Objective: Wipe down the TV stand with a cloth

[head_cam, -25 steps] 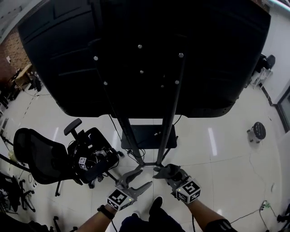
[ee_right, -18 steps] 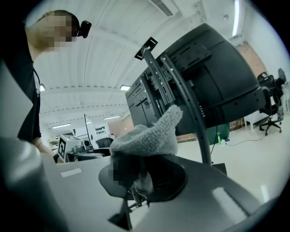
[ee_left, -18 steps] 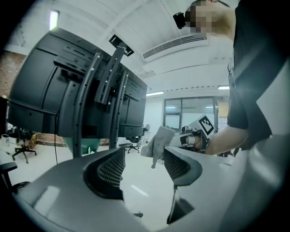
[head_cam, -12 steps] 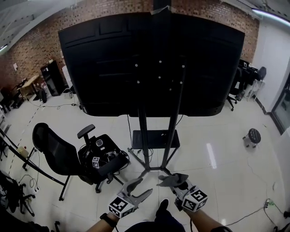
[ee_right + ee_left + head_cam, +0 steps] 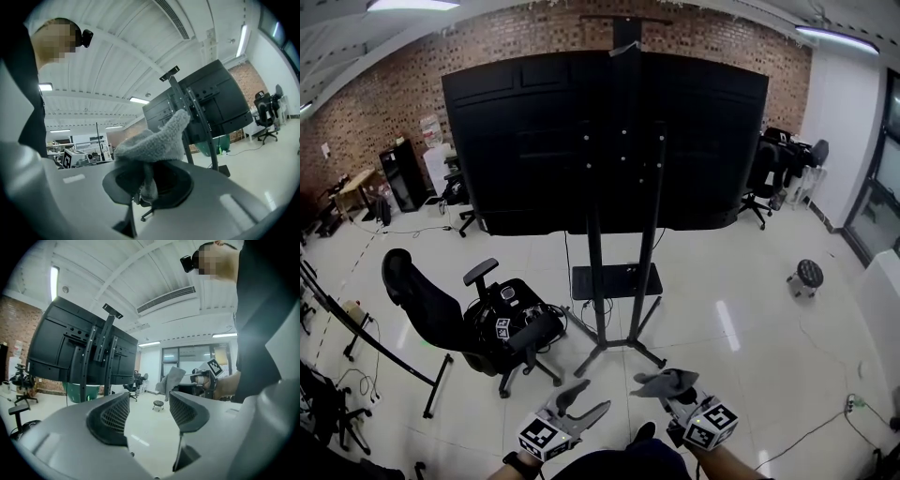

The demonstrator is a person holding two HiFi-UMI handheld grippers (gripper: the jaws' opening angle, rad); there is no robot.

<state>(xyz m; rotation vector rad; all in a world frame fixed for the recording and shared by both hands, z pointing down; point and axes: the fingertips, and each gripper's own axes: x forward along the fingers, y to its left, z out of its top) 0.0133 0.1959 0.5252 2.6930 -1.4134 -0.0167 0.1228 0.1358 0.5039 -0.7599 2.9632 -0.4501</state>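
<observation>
The TV stand (image 5: pixel 619 272) is black, with two upright posts, a small shelf (image 5: pixel 617 279) and splayed legs, and it carries a large black screen (image 5: pixel 534 141) seen from behind. It stands mid-floor, well ahead of both grippers. My right gripper (image 5: pixel 668 386) is shut on a grey cloth (image 5: pixel 664 380), which bunches above the jaws (image 5: pixel 152 140). My left gripper (image 5: pixel 584 401) is open and holds nothing; its pads (image 5: pixel 112 416) stand apart. The stand (image 5: pixel 96 352) shows at the left of the left gripper view, and the cloth (image 5: pixel 171 379) at centre.
A black office chair (image 5: pixel 441 314) loaded with gear stands left of the stand's legs. A small round stool (image 5: pixel 807 275) sits at the right, more chairs (image 5: pixel 773 159) at the back right. Cables and a bar (image 5: pixel 366 342) lie on the floor at the left.
The head view has lifted and drawn back: the screen, which filled the top, now shows whole and farther off. Both grippers stay low at the bottom, the right still shut on the cloth.
</observation>
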